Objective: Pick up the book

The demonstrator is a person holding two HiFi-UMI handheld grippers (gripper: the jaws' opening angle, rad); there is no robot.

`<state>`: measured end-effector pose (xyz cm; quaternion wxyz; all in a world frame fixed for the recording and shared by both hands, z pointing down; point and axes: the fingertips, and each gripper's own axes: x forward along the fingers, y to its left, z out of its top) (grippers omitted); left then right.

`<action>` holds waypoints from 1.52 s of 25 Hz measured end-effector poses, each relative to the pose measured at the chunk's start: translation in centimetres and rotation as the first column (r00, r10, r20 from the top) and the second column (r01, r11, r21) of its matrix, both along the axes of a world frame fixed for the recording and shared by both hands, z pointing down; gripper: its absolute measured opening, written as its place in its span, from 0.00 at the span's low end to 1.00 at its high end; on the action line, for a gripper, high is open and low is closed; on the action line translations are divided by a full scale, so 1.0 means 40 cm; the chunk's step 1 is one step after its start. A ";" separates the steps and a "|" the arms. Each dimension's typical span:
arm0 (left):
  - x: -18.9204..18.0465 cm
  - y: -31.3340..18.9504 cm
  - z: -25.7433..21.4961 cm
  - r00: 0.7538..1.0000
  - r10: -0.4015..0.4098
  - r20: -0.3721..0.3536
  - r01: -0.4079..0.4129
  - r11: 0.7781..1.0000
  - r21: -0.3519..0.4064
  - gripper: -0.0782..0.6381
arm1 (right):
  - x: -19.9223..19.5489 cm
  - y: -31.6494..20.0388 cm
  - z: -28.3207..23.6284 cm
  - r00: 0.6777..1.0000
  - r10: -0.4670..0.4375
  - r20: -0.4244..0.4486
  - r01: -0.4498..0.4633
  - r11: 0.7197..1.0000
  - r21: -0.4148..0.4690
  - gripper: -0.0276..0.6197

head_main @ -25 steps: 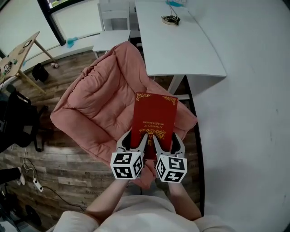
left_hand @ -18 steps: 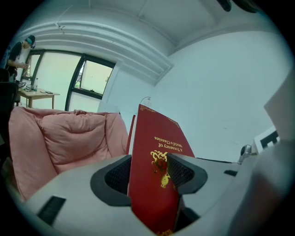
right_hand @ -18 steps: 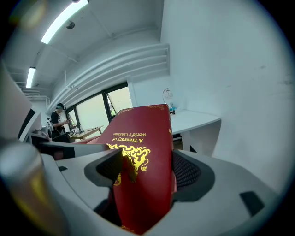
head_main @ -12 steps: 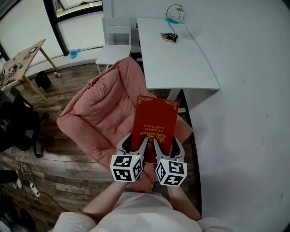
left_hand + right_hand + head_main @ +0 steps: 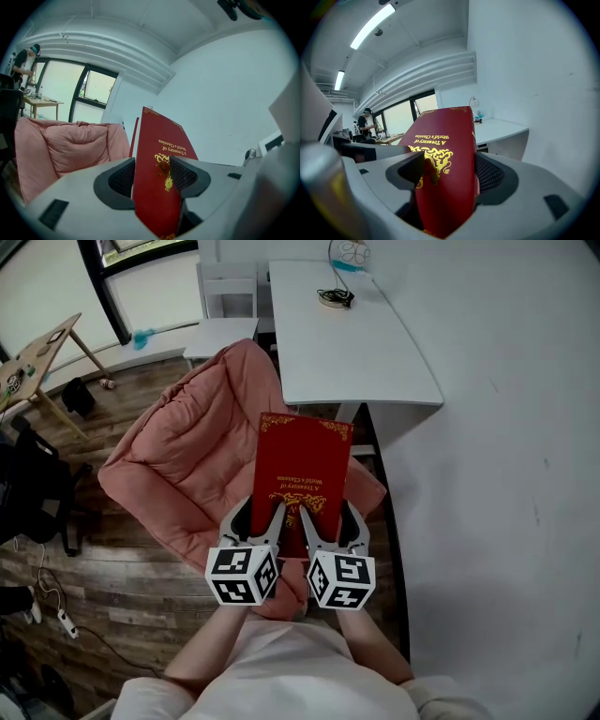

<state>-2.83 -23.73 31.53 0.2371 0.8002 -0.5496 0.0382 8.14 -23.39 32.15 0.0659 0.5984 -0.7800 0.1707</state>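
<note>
A red hardback book (image 5: 302,474) with gold lettering is held up in the air above a pink cushioned chair (image 5: 192,460). My left gripper (image 5: 260,526) is shut on the book's near left part and my right gripper (image 5: 323,529) is shut on its near right part. In the left gripper view the book (image 5: 159,173) stands clamped between both jaws. The right gripper view shows the book (image 5: 445,173) pinched the same way. The book's near edge is hidden behind the marker cubes.
A white table (image 5: 352,334) stands just beyond the chair, with a cable bundle (image 5: 330,298) at its far end. A white wall (image 5: 506,474) runs along the right. A wooden table (image 5: 37,357) and a black bag (image 5: 33,498) stand at the left on wood flooring.
Both grippers and the book have shifted slightly left in the view and the book has risen a little, staying clamped throughout.
</note>
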 end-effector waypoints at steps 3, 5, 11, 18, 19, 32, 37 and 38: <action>0.028 0.022 0.010 1.000 -0.021 -0.012 0.021 1.000 0.002 0.42 | 0.026 0.015 0.006 1.000 -0.020 -0.012 0.020 1.000 0.001 0.59; 0.015 0.035 0.017 0.999 -0.041 -0.009 0.041 0.999 0.012 0.42 | 0.015 0.022 0.015 0.999 -0.040 -0.006 0.040 0.999 0.009 0.59; 0.030 0.074 0.012 0.998 -0.063 -0.005 0.063 0.998 0.028 0.42 | 0.030 0.056 0.010 0.998 -0.062 -0.003 0.062 0.998 0.013 0.59; -0.004 0.167 -0.025 0.997 -0.069 -0.028 0.070 0.996 0.061 0.42 | -0.004 0.147 -0.034 0.997 -0.067 -0.028 0.068 0.996 0.052 0.59; -0.009 0.185 -0.028 0.997 -0.067 -0.028 0.069 0.996 0.062 0.42 | -0.009 0.165 -0.038 0.998 -0.064 -0.029 0.066 0.996 0.053 0.59; -0.156 0.534 -0.044 1.000 -0.015 -0.008 0.016 0.998 0.064 0.42 | -0.158 0.528 -0.048 1.000 -0.013 -0.015 0.014 0.999 0.045 0.59; -0.195 0.636 -0.042 1.000 -0.004 -0.020 0.005 0.998 0.055 0.42 | -0.197 0.633 -0.051 1.000 -0.002 -0.024 0.003 0.999 0.039 0.59; -0.202 0.650 -0.044 1.000 -0.004 -0.026 0.005 0.999 0.052 0.42 | -0.204 0.647 -0.053 1.000 -0.001 -0.028 0.003 0.999 0.039 0.59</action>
